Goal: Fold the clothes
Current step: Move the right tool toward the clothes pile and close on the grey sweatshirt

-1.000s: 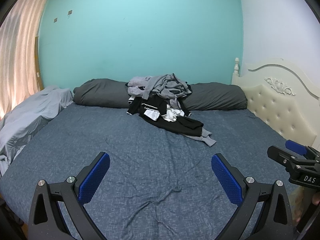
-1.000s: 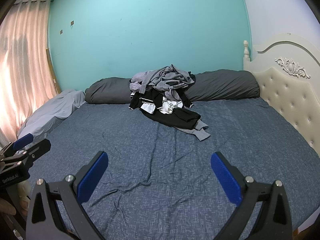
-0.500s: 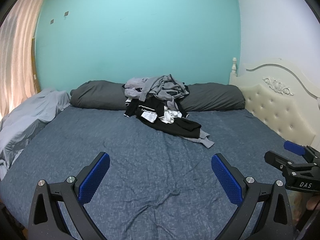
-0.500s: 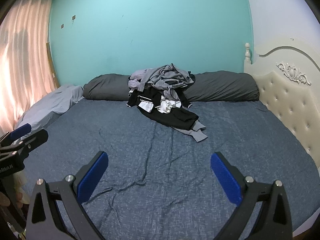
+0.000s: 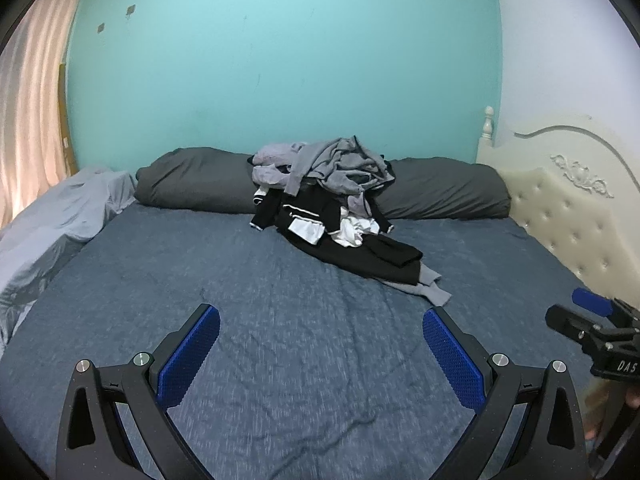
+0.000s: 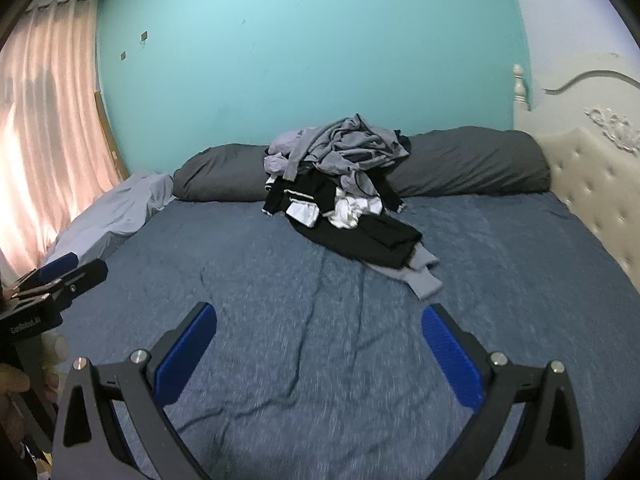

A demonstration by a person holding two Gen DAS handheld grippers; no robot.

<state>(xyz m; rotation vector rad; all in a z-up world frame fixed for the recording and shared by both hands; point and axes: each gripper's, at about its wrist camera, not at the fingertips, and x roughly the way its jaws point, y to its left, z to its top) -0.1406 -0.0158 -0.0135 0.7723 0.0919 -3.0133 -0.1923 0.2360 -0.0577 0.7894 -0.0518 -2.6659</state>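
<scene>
The left tongs and the right tongs both gape wide with nothing between their blue pads, held low over the near part of the bed, whose blue sheet is wrinkled. The pile of clothes, grey on top of black and white, lies far off at the middle against a long dark bolster. Behind it rises a teal wall. A cream headboard stands right; a pink curtain hangs left, fuller in the right view
</scene>
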